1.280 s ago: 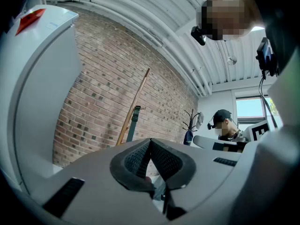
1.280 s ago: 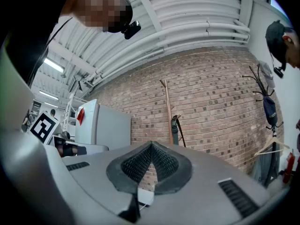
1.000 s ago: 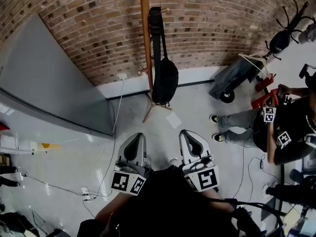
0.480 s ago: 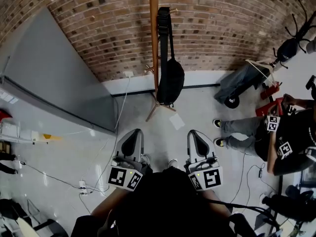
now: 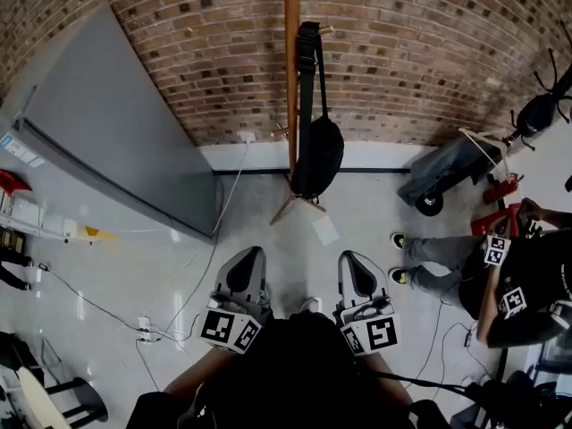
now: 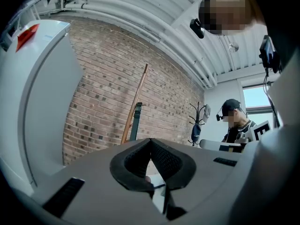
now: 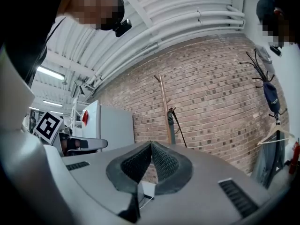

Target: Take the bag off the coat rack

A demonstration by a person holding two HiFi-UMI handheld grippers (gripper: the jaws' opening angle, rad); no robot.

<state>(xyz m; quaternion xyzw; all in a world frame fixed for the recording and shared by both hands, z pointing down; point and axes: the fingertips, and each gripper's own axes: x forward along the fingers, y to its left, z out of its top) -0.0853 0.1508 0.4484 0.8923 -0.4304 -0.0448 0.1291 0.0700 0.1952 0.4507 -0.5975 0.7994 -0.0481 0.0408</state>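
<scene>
A black bag [image 5: 319,157] hangs by its wide black strap [image 5: 307,61] from a wooden coat rack pole [image 5: 292,70] against the brick wall. Both grippers are well short of it, held low in front of my body. My left gripper [image 5: 246,270] is shut with nothing in it, and my right gripper [image 5: 355,273] is shut and empty too. In the left gripper view the pole [image 6: 135,104] and strap [image 6: 136,121] rise beyond the closed jaws. The right gripper view shows the pole [image 7: 164,107] and strap [image 7: 172,125] above its closed jaws.
A large grey cabinet [image 5: 107,141] stands at the left against the wall. A person [image 5: 500,271] sits on the floor at the right, next to a grey cart [image 5: 447,164]. Cables [image 5: 143,329] run over the floor at the left. A paper [image 5: 325,230] lies near the rack's feet.
The view has shifted so the rack and bag sit further right and lower. Both grippers stay shut, held side by side.
</scene>
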